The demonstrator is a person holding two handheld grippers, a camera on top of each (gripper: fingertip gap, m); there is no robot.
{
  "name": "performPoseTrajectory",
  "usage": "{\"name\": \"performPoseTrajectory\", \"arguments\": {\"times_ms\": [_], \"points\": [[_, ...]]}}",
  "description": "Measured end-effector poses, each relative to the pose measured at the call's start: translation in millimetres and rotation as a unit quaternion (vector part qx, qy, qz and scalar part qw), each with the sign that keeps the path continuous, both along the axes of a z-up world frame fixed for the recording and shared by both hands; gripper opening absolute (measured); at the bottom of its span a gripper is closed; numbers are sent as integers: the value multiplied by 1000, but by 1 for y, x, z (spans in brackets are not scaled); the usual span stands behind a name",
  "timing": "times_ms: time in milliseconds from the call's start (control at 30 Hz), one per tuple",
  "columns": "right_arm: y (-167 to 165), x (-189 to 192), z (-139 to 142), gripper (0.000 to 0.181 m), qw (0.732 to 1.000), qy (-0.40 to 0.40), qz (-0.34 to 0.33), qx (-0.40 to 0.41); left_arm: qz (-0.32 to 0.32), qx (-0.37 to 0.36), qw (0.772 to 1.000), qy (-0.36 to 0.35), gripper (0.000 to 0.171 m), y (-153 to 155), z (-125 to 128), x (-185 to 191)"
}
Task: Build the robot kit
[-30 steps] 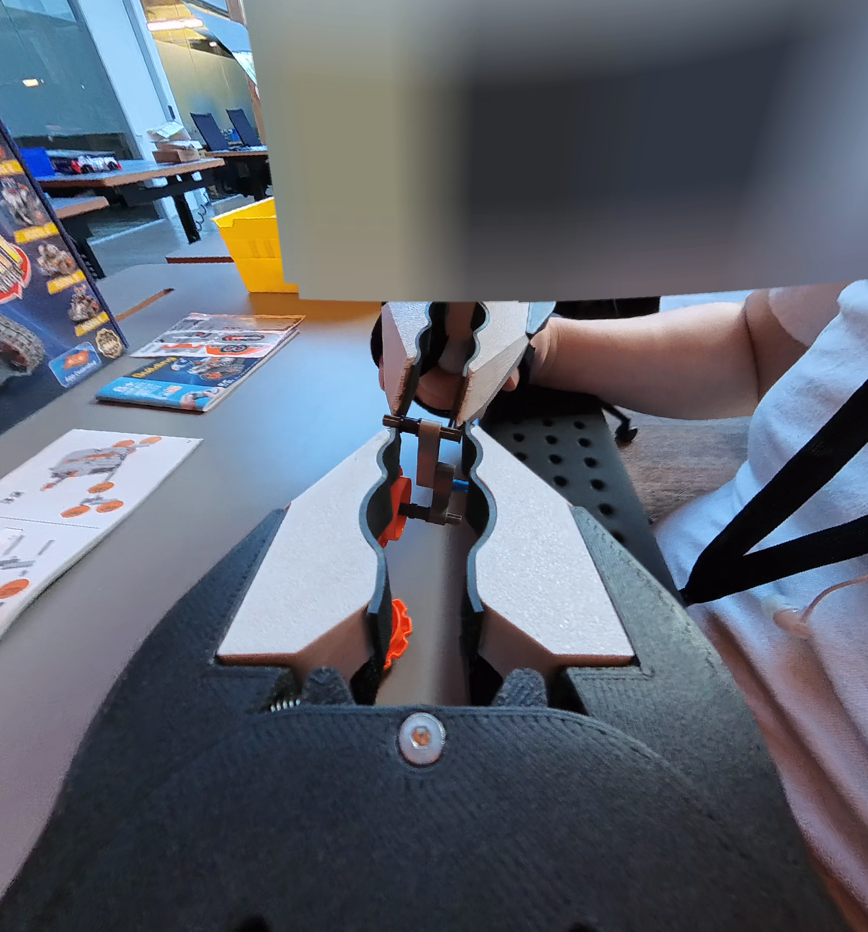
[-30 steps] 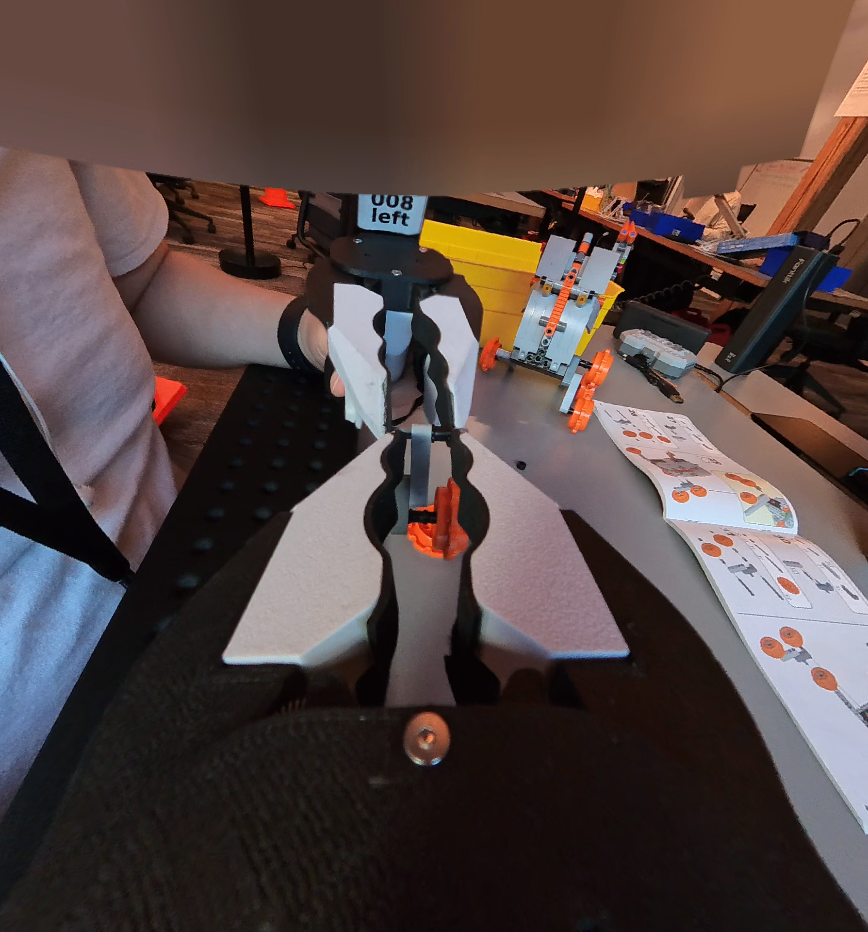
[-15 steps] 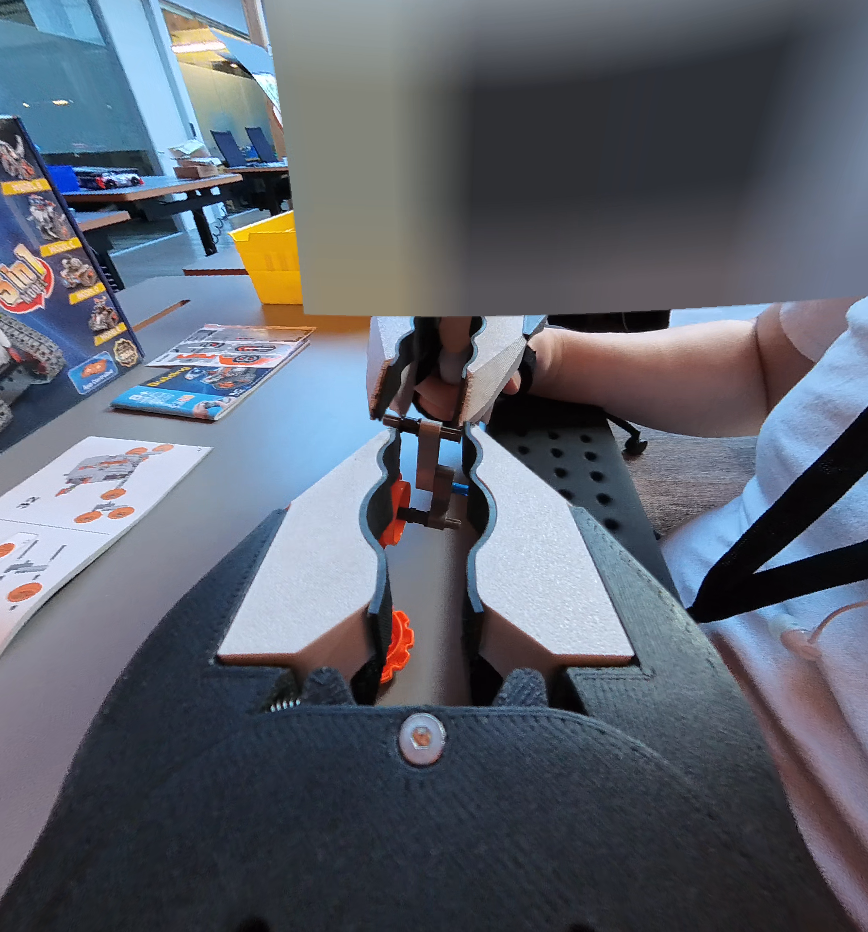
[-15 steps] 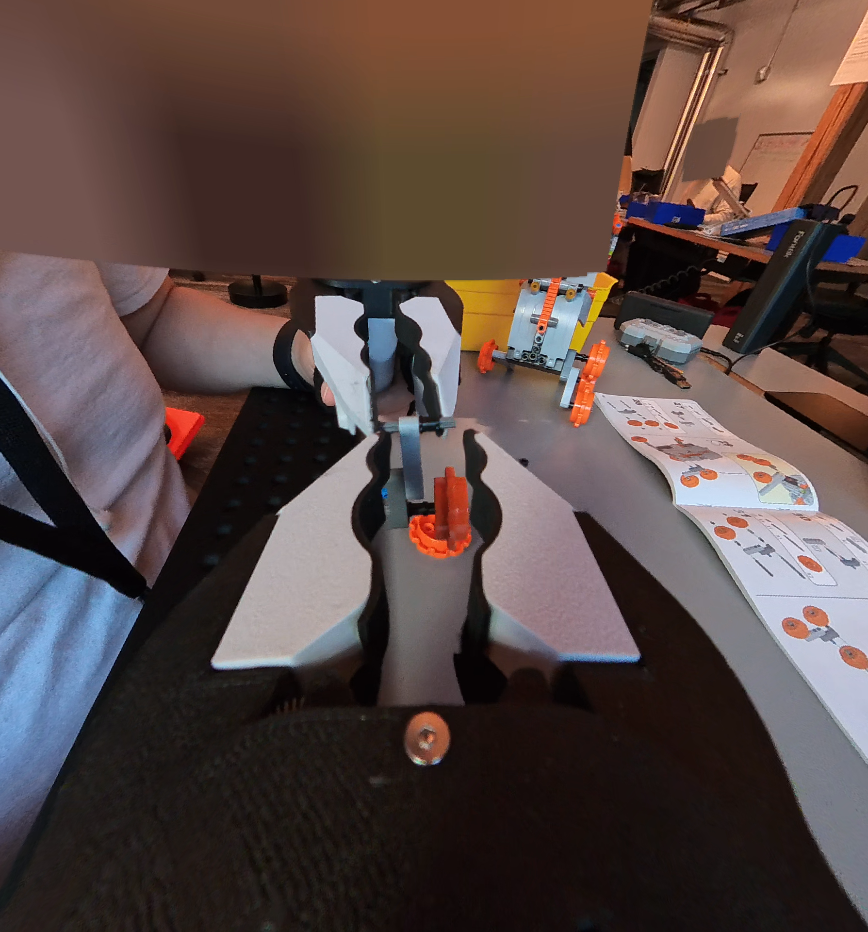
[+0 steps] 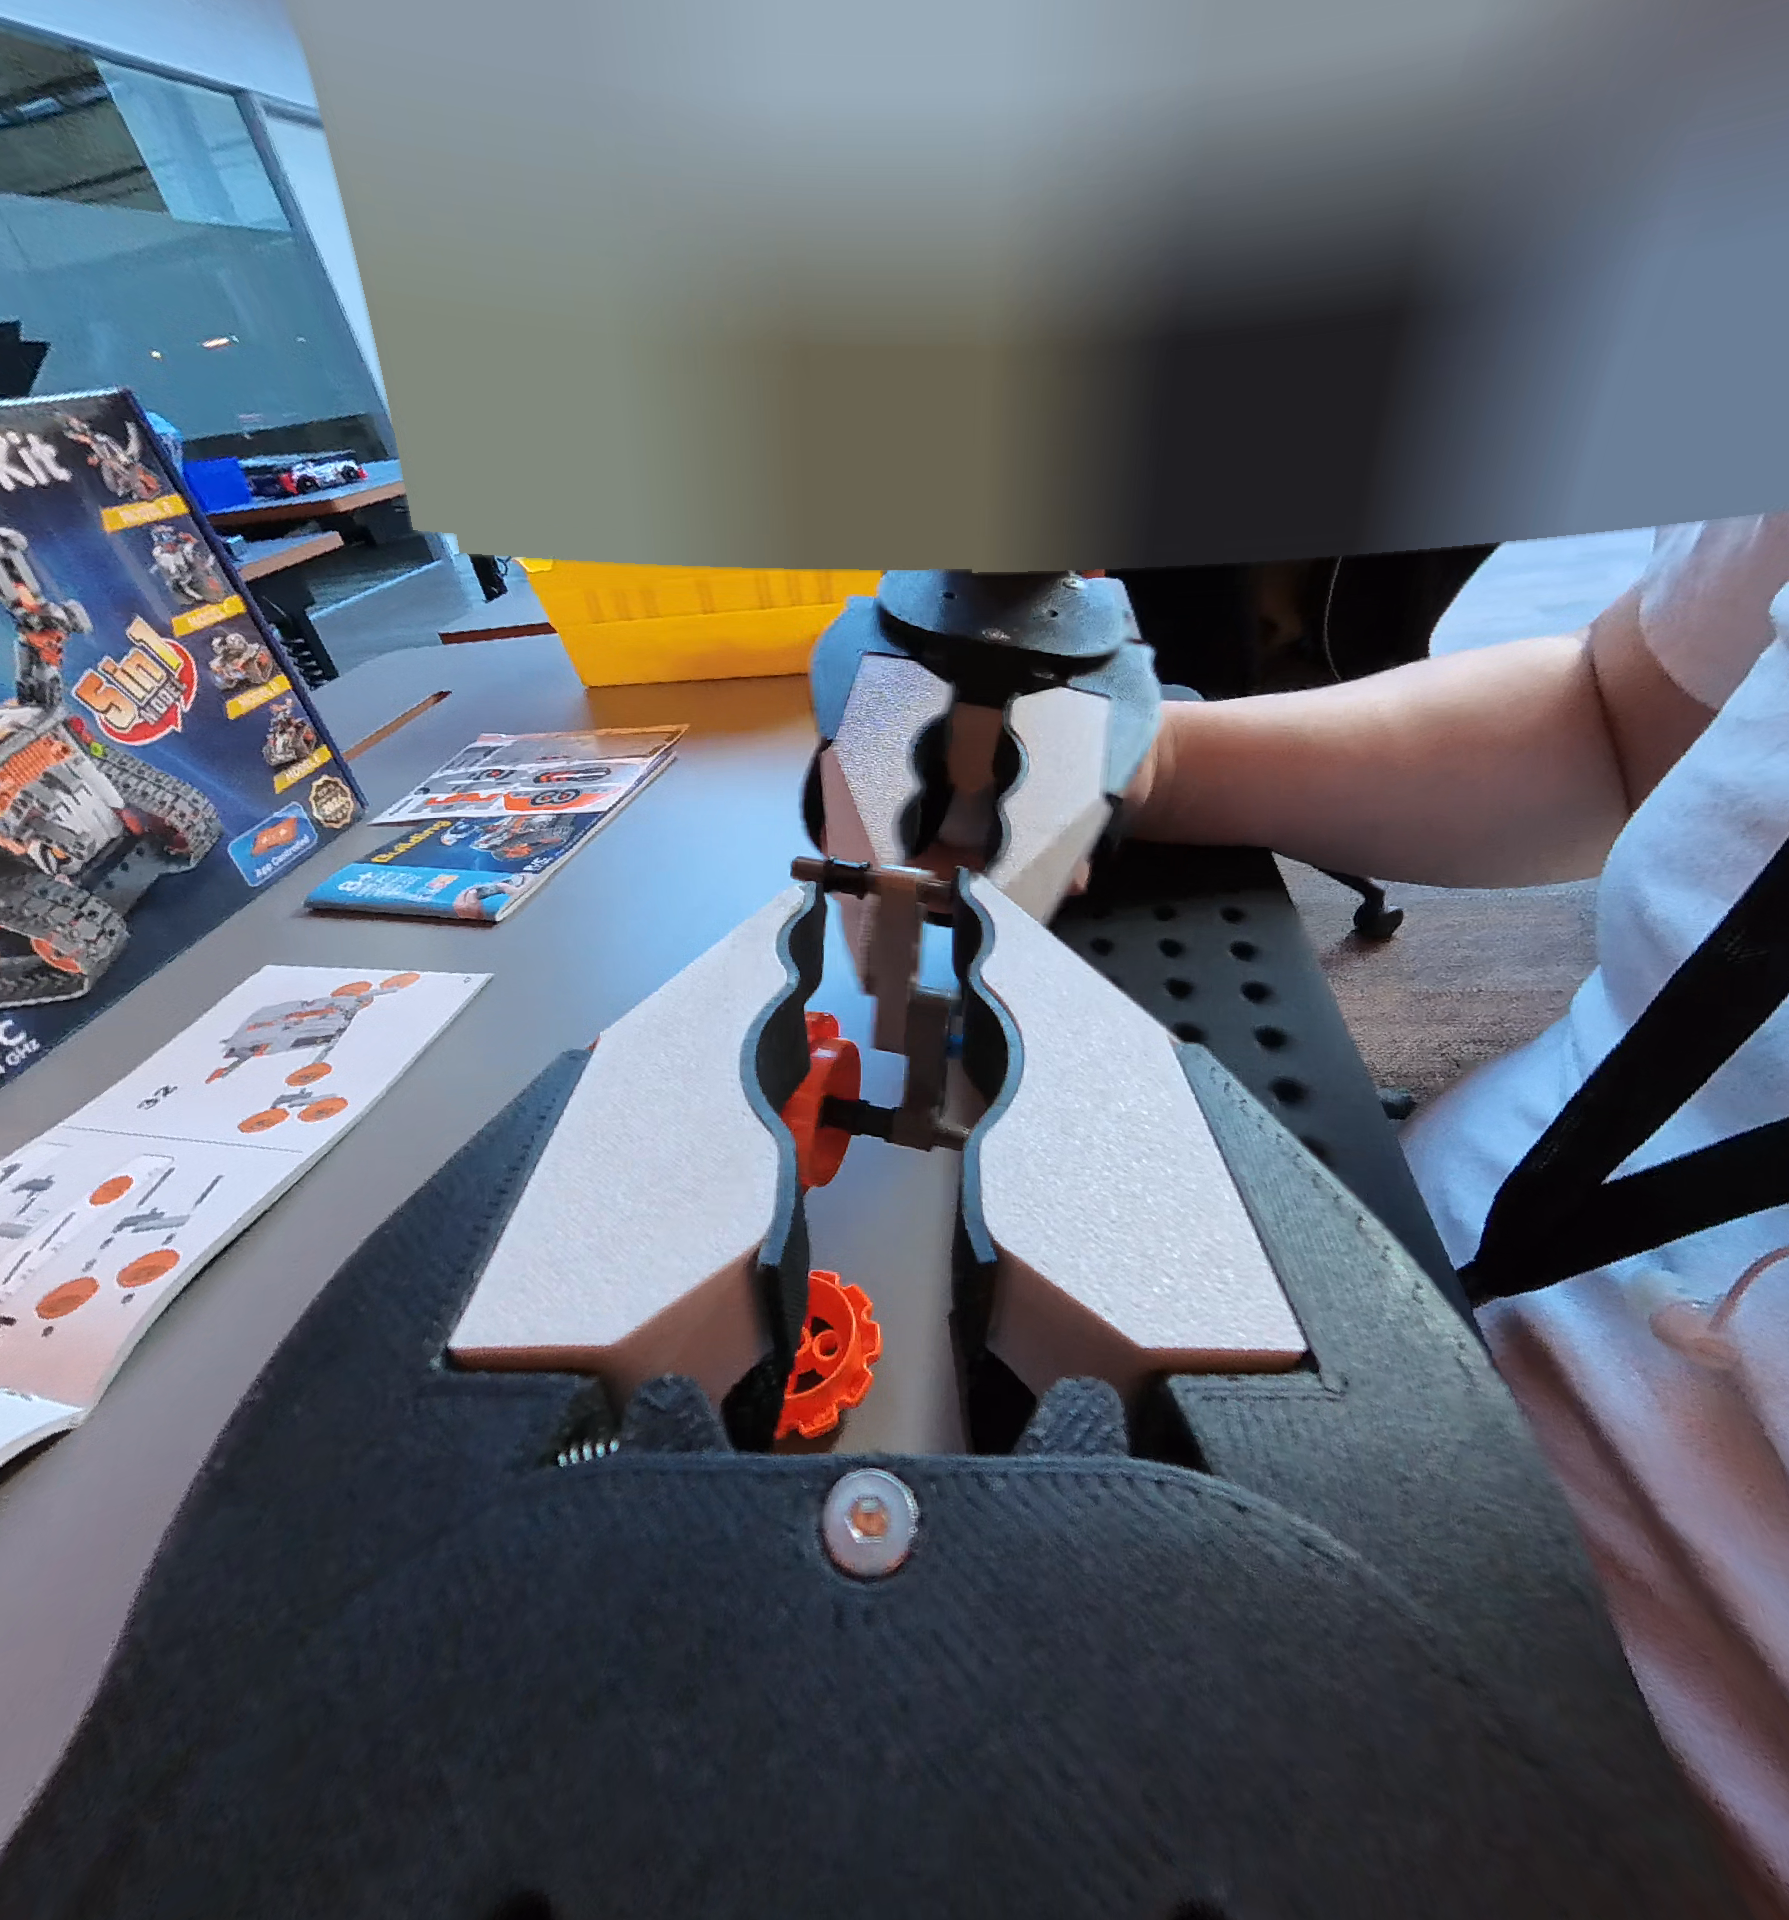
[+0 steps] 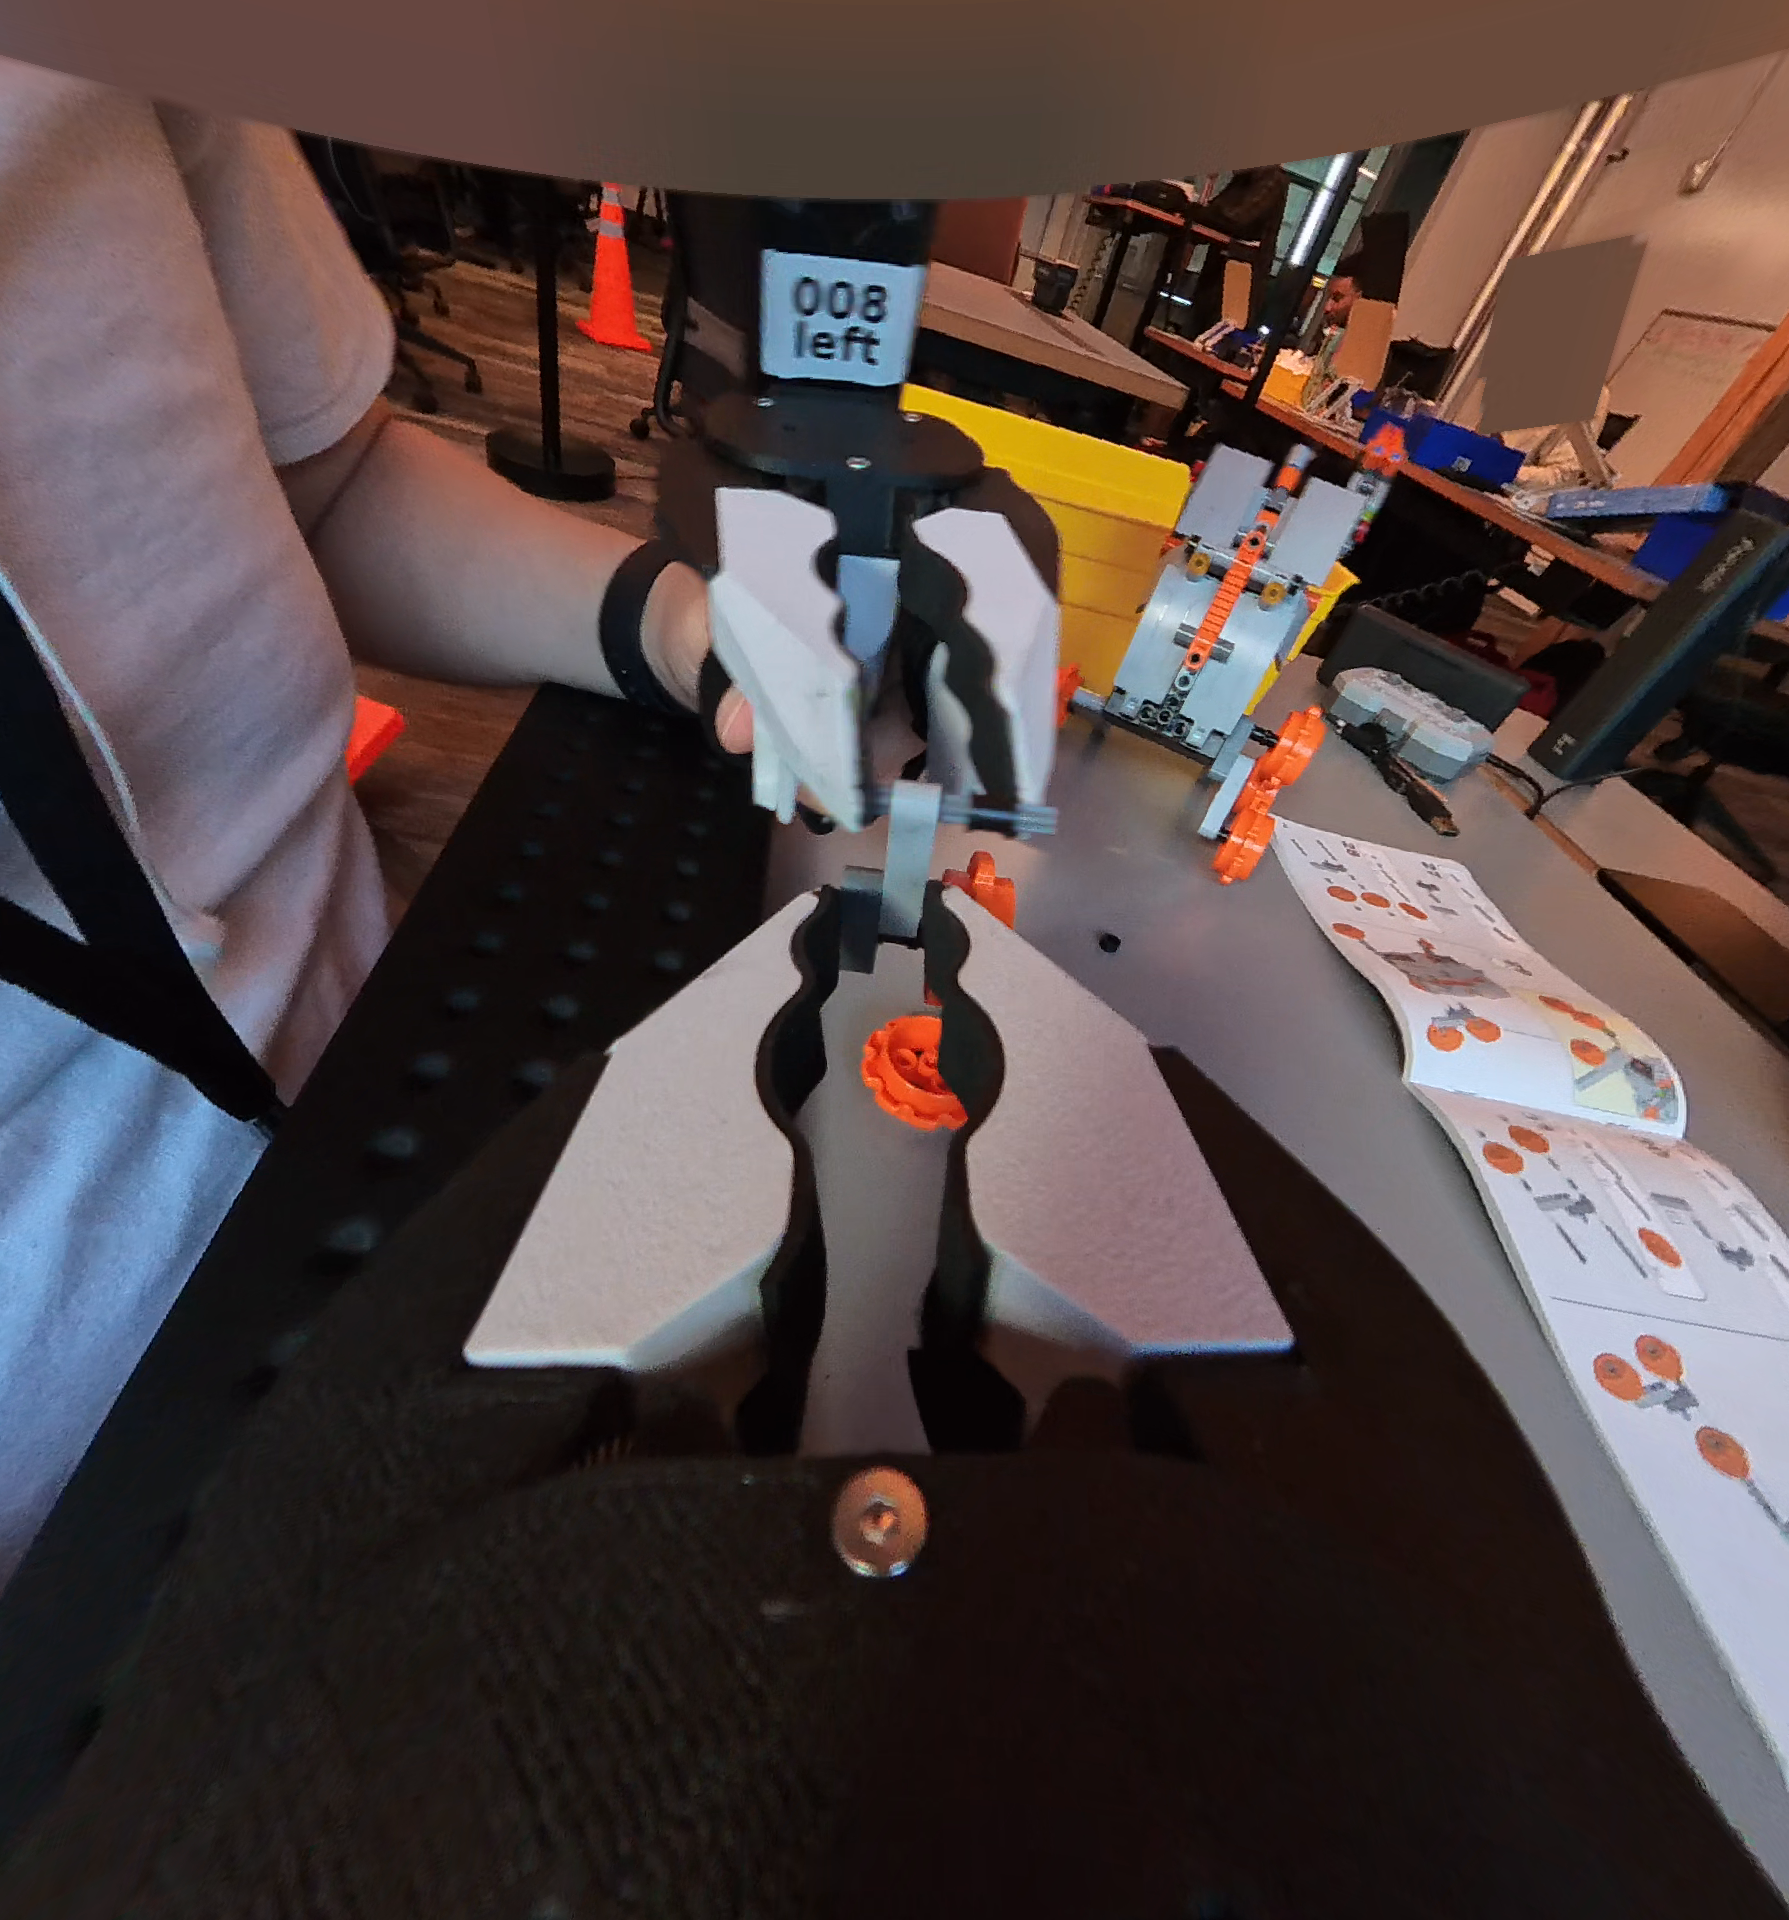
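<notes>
Claws (image 5: 888, 899) (image 6: 879, 920) meet tip-to-tip.

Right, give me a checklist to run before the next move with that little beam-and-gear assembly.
1. Left gripper hold: ok. Its jaws are closed at the black axle of the small assembly, which is off the table.
2. Right gripper grip: cannot tell. Its tips are level with the lower end of the grey beam, but contact is unclear.
3. Mounted orange gear: ok, seated on its axle beside the beam.
4. Loose orange gear: ok, lying flat on the table below the grippers.
5. Instruction booklet: ok, open on the table, off to the side.
</notes>
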State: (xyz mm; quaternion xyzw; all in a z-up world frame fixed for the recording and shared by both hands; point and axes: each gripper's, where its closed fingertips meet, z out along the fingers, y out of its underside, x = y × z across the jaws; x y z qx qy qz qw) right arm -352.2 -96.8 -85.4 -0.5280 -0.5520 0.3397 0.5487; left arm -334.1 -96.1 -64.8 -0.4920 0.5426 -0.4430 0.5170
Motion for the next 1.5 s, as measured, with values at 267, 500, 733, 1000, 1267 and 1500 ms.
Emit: {"name": "performPoseTrajectory", "arguments": {"times_ms": [267, 500, 733, 1000, 1267, 1500], "points": [[-5, -2, -2, 14, 1000, -4, 12, 5, -4, -3, 1000, 6, 22, 0, -2, 0], [8, 12, 21, 25, 998, 62, -22, -24, 16, 3, 1000, -4, 22, 7, 2, -4], [11, 13, 29, 20, 996, 71, -47, 14, 19, 31, 999, 4, 22, 4, 0, -1], [5, 10, 24, 14, 998, 64, -24, 0, 16, 38, 999, 7, 22, 1, -1, 0], [7, 11, 26, 24, 997, 70, -25, -4, 9, 30, 999, 8, 22, -1, -2, 0], [5, 14, 29, 29, 996, 85, -11, -40, 9, 6, 1000, 9, 22, 1, -2, 0]]}}
